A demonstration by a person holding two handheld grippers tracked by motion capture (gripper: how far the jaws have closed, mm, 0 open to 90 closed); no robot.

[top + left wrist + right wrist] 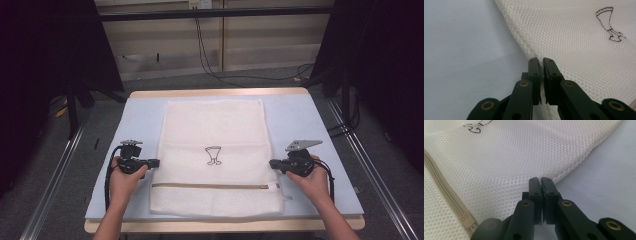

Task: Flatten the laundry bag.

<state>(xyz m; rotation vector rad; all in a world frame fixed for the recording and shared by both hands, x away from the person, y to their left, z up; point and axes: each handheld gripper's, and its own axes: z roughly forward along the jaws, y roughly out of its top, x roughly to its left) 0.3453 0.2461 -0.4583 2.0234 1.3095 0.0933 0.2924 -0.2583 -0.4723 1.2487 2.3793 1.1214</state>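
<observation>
- The white mesh laundry bag [214, 160] lies flat in the middle of the pale blue table [295, 120], its beige zipper [215, 186] running across near the person's edge.
- The left gripper [156, 162] sits at the bag's left edge, jaws closed together; whether mesh is pinched between them is hard to make out.
- The right gripper [272, 163] meets the right edge, jaws likewise closed.
- The small drawn figure [214, 155] is cut off in both gripper views.

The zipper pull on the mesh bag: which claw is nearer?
Right. The right claw is at the bag's right edge, near the zipper pull; the left claw is at the opposite edge of the mesh bag.
</observation>
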